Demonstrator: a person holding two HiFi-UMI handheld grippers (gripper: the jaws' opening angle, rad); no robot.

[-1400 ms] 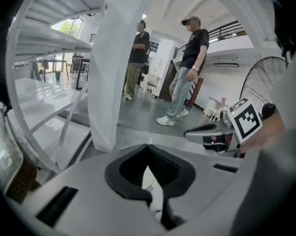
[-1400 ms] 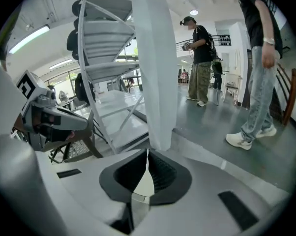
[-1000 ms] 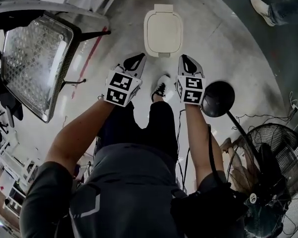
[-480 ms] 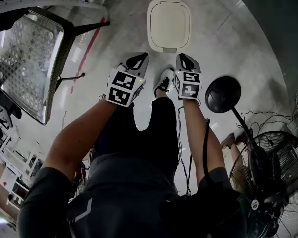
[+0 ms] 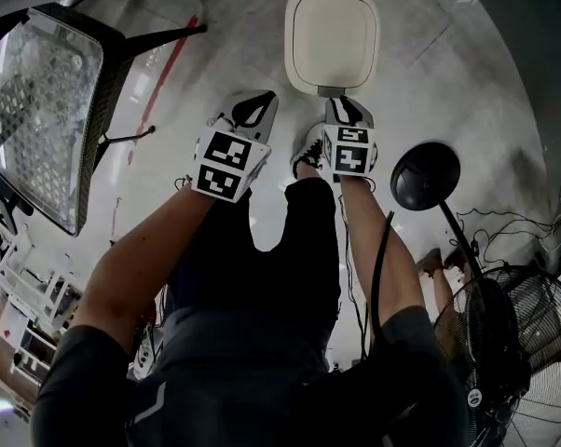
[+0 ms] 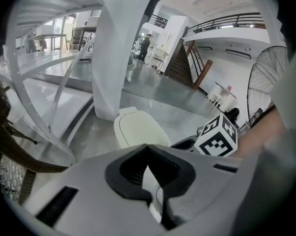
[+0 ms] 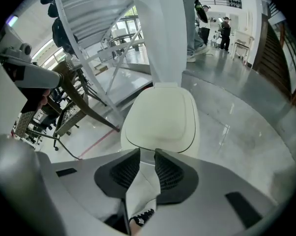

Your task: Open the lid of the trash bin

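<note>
Both grippers have crept forward since the earlier head view, and the trash bin (image 5: 332,37) now sits closer to the right one, whose tips have all but reached its near edge.

Nearest to the camera, the person's dark-trousered leg runs forward to a shoe (image 5: 306,153) planted on the grey floor (image 5: 448,82) between the two tools. The left gripper (image 5: 256,101) is held just left of that shoe, with its jaws brought together at the tips and nothing caught in them. It points past the bin's near left corner rather than at it.

The right gripper (image 5: 345,103) is the one that matters. Its jaws stand a narrow gap apart and empty, and its own view shows them aimed squarely at the middle of the bin's near short edge. A small grey tab (image 5: 331,91) juts from that edge just ahead of the tips, near but seemingly not yet touched.

The bin stands on the floor straight ahead, its cream lid (image 7: 160,114) still flat and closed. Its long axis runs away from the person, roughly in line with the right gripper. The hinge probably sits at the far short edge, so the lift likely starts at the near edge.
</note>
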